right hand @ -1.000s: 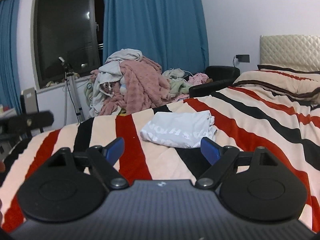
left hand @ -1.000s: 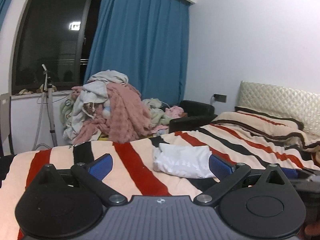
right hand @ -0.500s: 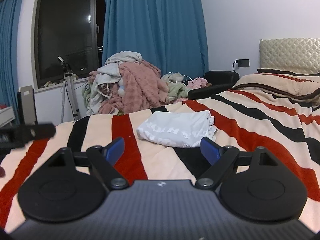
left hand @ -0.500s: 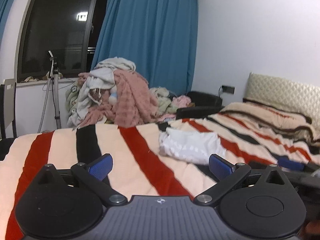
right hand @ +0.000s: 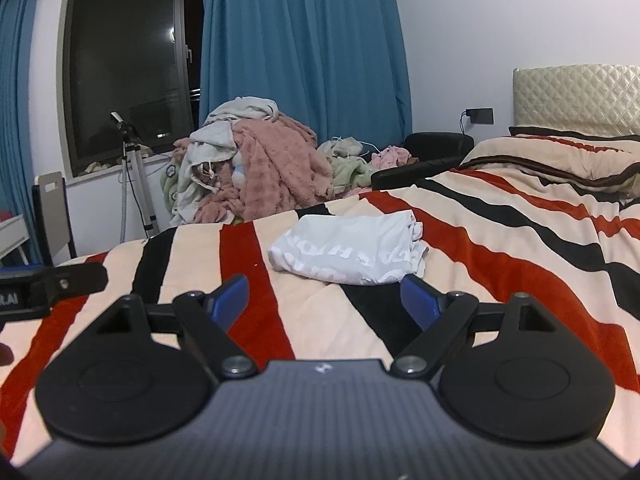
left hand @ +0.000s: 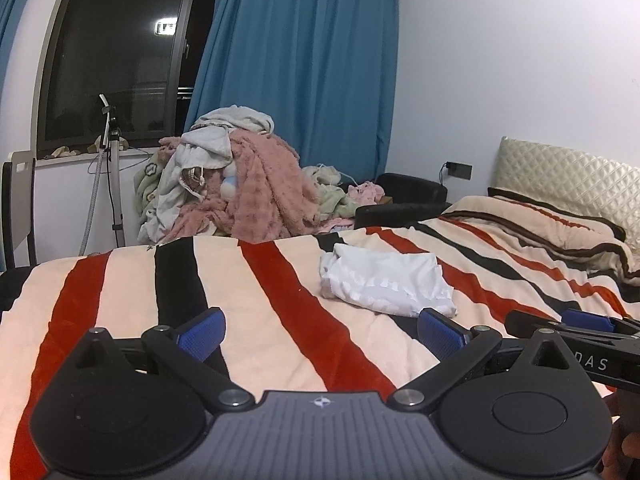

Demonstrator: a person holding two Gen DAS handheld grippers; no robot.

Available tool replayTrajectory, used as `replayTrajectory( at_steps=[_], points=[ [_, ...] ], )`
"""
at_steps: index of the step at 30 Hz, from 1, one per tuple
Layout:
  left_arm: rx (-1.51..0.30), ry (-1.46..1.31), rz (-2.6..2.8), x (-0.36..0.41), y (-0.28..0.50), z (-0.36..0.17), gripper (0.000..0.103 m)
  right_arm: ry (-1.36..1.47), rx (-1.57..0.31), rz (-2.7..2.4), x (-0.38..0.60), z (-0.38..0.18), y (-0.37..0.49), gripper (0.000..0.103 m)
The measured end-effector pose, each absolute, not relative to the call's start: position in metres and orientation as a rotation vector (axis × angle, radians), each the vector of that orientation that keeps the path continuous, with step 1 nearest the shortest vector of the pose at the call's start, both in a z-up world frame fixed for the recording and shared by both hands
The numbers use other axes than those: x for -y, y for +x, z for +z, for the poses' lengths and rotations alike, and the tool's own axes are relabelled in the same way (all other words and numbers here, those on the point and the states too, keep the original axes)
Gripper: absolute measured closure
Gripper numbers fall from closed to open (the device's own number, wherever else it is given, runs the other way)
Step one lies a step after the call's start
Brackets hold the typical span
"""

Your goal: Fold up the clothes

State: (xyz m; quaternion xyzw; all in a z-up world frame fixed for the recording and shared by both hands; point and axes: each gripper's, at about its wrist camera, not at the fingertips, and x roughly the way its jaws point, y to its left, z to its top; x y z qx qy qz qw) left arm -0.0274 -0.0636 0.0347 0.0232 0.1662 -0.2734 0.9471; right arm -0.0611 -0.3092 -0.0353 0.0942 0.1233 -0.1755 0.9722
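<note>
A folded white garment with white lettering (left hand: 386, 284) lies on the striped bed blanket (left hand: 260, 300); it also shows in the right wrist view (right hand: 348, 250). My left gripper (left hand: 322, 334) is open and empty, held above the blanket short of the garment. My right gripper (right hand: 326, 298) is open and empty, just in front of the garment's near edge. The right gripper's fingers (left hand: 584, 320) show at the right edge of the left wrist view. The left gripper's finger (right hand: 60, 280) shows at the left edge of the right wrist view.
A heap of unfolded clothes and pink blankets (left hand: 236, 196) sits beyond the bed's far edge by the blue curtain (left hand: 296, 80). A black armchair (left hand: 404, 196), a tripod (left hand: 112, 176) and a chair (left hand: 16, 208) stand near the window. Pillows and a headboard (left hand: 568, 176) lie right.
The left gripper has swung leftward and back, so the garment sits further right and lower in its view. The right gripper has barely moved. Both stay open.
</note>
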Motion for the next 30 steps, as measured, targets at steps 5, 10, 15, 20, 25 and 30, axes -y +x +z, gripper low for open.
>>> replayTrajectory(
  at_steps=[5, 10, 15, 20, 25, 30],
  points=[
    [-0.345, 0.049, -0.547, 0.0644, -0.0278, 0.0341, 0.0, 0.198, -0.259, -0.355, 0.3106, -0.037, -0.0593, 0.018],
    [-0.353, 0.049, -0.541, 0.0653, -0.0275, 0.0332, 0.0, 0.197, -0.26, -0.357, 0.3098, -0.0381, -0.0591, 0.018],
    [-0.37, 0.048, -0.53, 0.0673, -0.0258, 0.0303, 0.0, 0.204, -0.267, -0.356, 0.3108, -0.039, -0.0584, 0.018],
    [-0.383, 0.031, -0.523, 0.0667, -0.0245, 0.0289, 0.0, 0.206, -0.268, -0.358, 0.3102, -0.0397, -0.0592, 0.018],
    [-0.373, 0.035, -0.518, 0.0674, -0.0269, 0.0281, 0.0, 0.212, -0.272, -0.359, 0.3105, -0.0403, -0.0597, 0.018],
    [-0.367, 0.037, -0.517, 0.0668, -0.0278, 0.0271, 0.0, 0.218, -0.278, -0.36, 0.3117, -0.041, -0.0582, 0.018]
  ],
)
